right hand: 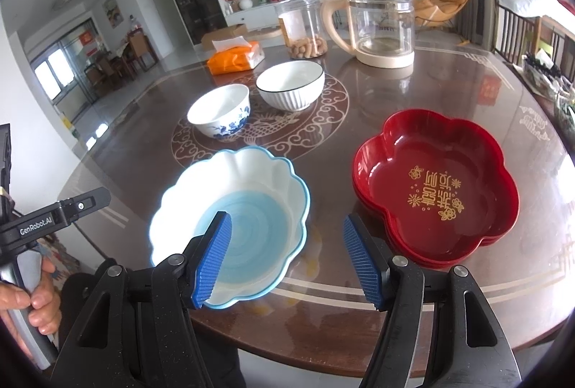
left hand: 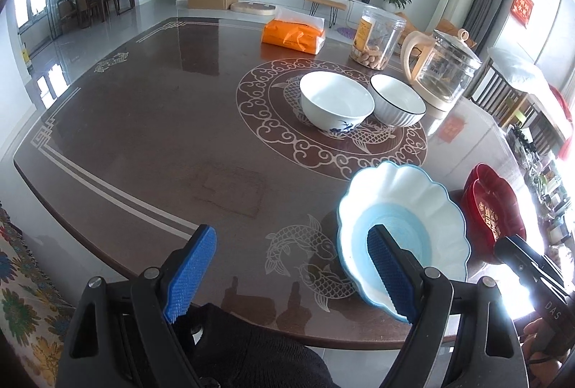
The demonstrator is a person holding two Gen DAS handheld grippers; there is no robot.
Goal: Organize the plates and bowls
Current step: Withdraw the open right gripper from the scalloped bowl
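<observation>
On the table [right hand: 413, 93], a scalloped blue-and-white plate [right hand: 251, 194] sits empty.

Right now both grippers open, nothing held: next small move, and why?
Probably ease the right hand-held gripper leftward over the blue scalloped plate rim and close. Its left finger already overlaps that plate, and the red plates beside it are already stacked.

Readable text: "GenRobot.AI" in white on the black body of the left hand-held gripper [right hand: 59, 220], seen from the right wrist view. "DAS" on the right hand-held gripper [left hand: 532, 283] body, rest cut off. Gold Chinese characters inside red plate [right hand: 436, 186], near right on desk; upside down, can't read them. Jar label [left hand: 363, 32] illegible.
</observation>
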